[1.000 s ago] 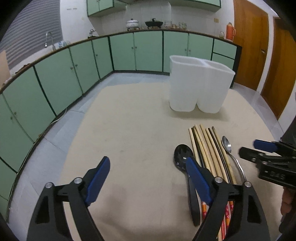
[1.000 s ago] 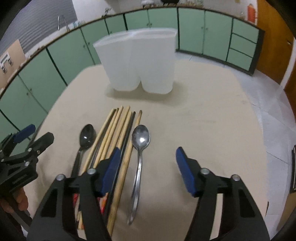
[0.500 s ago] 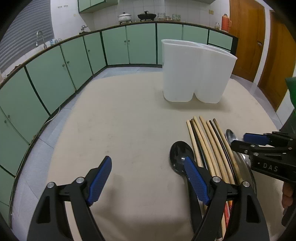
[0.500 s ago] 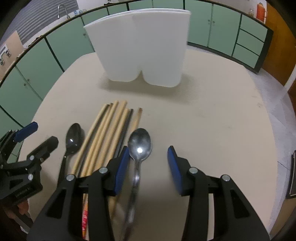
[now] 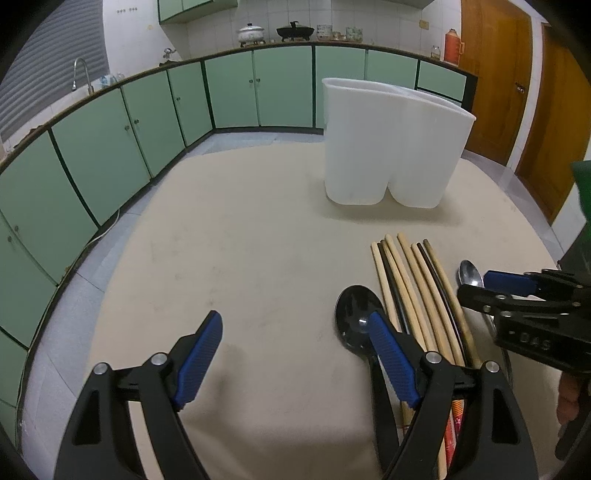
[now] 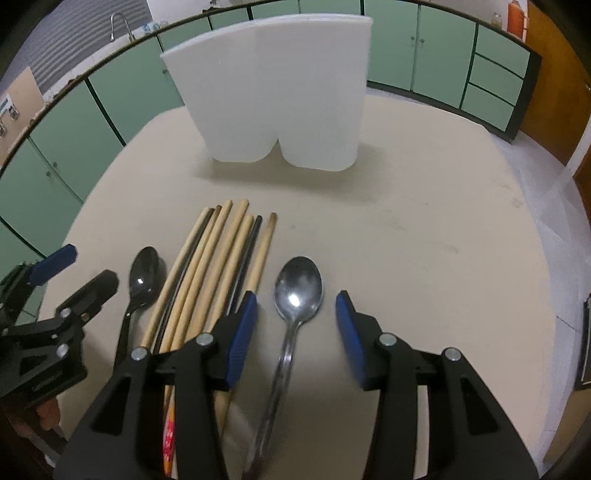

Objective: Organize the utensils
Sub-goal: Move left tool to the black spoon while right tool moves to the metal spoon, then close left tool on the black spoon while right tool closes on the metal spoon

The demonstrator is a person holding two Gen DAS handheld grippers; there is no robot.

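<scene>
A white two-compartment utensil holder (image 5: 391,147) (image 6: 273,96) stands at the far side of the beige table (image 5: 240,258). Several wooden and dark chopsticks (image 5: 413,291) (image 6: 218,266) lie side by side, with a black spoon (image 5: 356,317) (image 6: 142,277) on their left and a silver spoon (image 6: 297,291) (image 5: 470,274) on their right. My right gripper (image 6: 293,314) is open, its fingers straddling the silver spoon's neck low over the table. My left gripper (image 5: 295,332) is open and empty, its right finger (image 5: 391,365) over the black spoon's handle.
Green kitchen cabinets (image 5: 110,140) ring the room, with a sink tap (image 5: 79,72) at the left and pots (image 5: 273,31) on the far counter. Wooden doors (image 5: 517,92) are at the right. The table's edge (image 6: 554,295) runs close on the right.
My right gripper has moved forward and down over the silver spoon and narrowed its opening around it. My left gripper has edged forward towards the black spoon.
</scene>
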